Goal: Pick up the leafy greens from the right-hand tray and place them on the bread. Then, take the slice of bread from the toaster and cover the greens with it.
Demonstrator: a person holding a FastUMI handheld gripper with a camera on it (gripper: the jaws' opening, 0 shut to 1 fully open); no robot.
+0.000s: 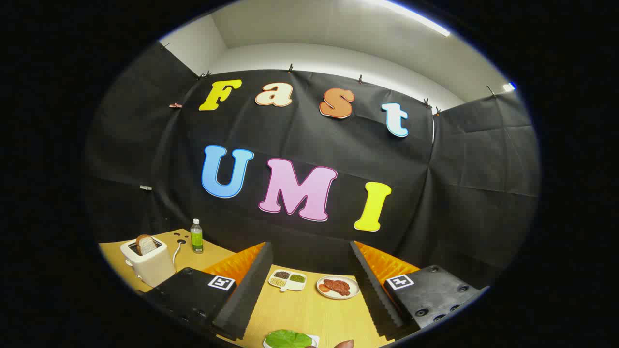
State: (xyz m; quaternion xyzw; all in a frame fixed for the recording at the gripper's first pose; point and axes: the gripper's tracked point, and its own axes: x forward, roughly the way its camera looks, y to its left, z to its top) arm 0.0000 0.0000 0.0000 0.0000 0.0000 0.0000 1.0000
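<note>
Two fingers of the tool point(309, 295) stand apart and empty above the surface point(309, 314), leafy greens point(288, 339) waiting between them, toaster point(147, 263) presenting its bread slice point(145, 244).

no readable text, bottle point(196, 236) label illegible
</note>
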